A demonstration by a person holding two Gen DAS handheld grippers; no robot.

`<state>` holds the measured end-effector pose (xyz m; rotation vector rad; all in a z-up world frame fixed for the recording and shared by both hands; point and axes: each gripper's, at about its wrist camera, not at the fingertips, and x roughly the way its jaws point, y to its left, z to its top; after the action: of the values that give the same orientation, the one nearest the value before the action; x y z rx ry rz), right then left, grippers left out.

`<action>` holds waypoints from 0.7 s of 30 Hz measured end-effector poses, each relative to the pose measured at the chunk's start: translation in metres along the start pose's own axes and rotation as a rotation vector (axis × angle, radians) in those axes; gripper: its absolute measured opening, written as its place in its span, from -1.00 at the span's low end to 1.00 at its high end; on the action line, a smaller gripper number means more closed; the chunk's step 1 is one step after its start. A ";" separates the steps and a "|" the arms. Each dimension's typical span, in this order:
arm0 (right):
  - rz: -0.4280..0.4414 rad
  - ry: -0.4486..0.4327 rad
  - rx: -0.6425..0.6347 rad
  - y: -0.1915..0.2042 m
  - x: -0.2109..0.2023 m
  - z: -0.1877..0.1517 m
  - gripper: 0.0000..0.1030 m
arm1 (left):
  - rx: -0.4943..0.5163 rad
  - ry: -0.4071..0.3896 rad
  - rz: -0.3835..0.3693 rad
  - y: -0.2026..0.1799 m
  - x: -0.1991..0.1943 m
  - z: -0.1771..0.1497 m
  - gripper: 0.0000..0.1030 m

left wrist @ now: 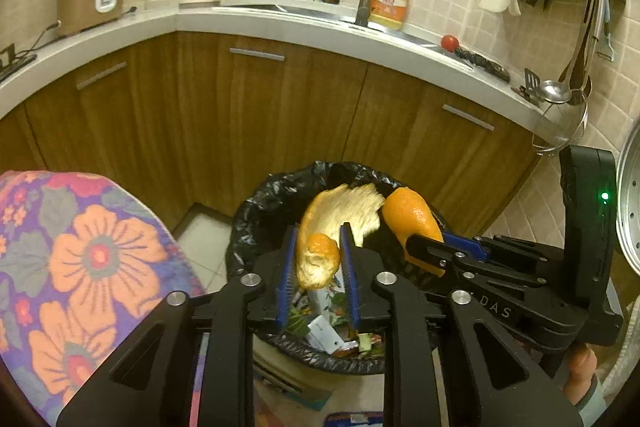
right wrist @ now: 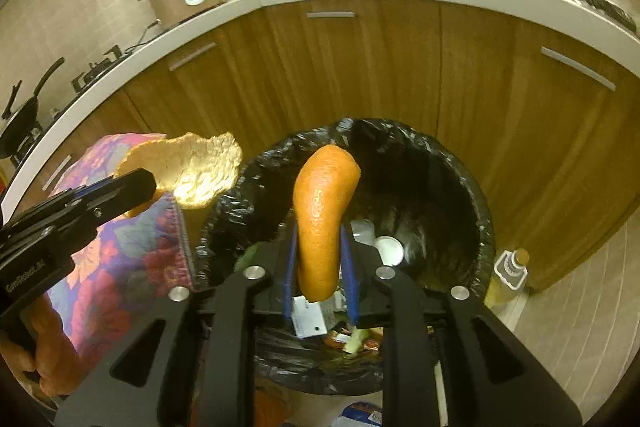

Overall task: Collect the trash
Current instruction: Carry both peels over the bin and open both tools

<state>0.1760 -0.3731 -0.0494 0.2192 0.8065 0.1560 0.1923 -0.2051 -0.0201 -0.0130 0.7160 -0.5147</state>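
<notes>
Left tool (left wrist: 318,263) pinching curled pithy peel (left wrist: 340,223), right tool (right wrist: 320,259) gripping smooth orange peel (right wrist: 322,219), crinkly black-lined bin (right wrist: 476,211) beneath

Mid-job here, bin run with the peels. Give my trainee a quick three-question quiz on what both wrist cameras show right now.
1. True or false: each tool has a piece of orange peel between its fingers.
2. What lines the trash bin?
A) black bag
B) newspaper
C) nothing
3. What stands on the floor right of the bin in the right wrist view?

Key:
1. True: left tool has the pith-side peel, right tool the orange-side peel.
2. A
3. A clear bottle.
</notes>
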 end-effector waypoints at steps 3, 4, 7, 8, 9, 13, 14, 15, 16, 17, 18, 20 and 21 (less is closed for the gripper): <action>0.011 -0.002 0.033 -0.007 0.000 -0.001 -0.11 | 0.001 -0.005 -0.010 0.000 0.000 0.001 -0.33; 0.012 -0.014 0.044 -0.008 -0.003 -0.002 -0.09 | 0.002 -0.007 -0.011 0.000 -0.001 0.000 -0.33; 0.028 -0.016 0.077 -0.011 -0.006 -0.001 -0.08 | -0.004 -0.011 -0.025 0.001 -0.005 0.001 -0.22; 0.024 -0.018 0.079 -0.011 -0.008 -0.001 -0.08 | -0.008 -0.016 -0.026 0.002 -0.007 0.000 -0.17; 0.020 -0.021 0.078 -0.011 -0.010 0.000 -0.08 | -0.013 -0.022 -0.032 0.004 -0.011 0.000 -0.17; 0.012 -0.052 0.059 0.000 -0.025 0.002 -0.08 | -0.027 -0.047 -0.042 0.007 -0.023 -0.001 -0.13; 0.010 -0.060 0.053 0.002 -0.028 0.003 -0.08 | -0.029 -0.053 -0.042 0.008 -0.027 -0.002 -0.13; 0.009 -0.067 0.047 0.005 -0.032 0.003 -0.08 | -0.031 -0.061 -0.043 0.009 -0.031 -0.003 -0.12; 0.009 -0.076 0.041 0.009 -0.036 0.004 -0.08 | -0.034 -0.070 -0.043 0.010 -0.037 -0.004 -0.12; 0.009 -0.088 0.033 0.015 -0.042 0.004 -0.08 | -0.036 -0.079 -0.041 0.012 -0.043 -0.005 -0.11; 0.011 -0.096 0.027 0.019 -0.047 0.003 -0.08 | -0.036 -0.092 -0.038 0.012 -0.051 -0.007 -0.08; 0.019 -0.115 0.016 0.030 -0.056 0.002 -0.08 | -0.036 -0.114 -0.027 0.014 -0.065 -0.010 -0.02; 0.021 -0.126 0.008 0.036 -0.062 0.001 -0.04 | -0.035 -0.130 -0.014 0.015 -0.075 -0.013 0.00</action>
<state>0.1327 -0.3519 0.0036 0.2425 0.6799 0.1573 0.1435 -0.1557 0.0142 -0.0837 0.5980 -0.5100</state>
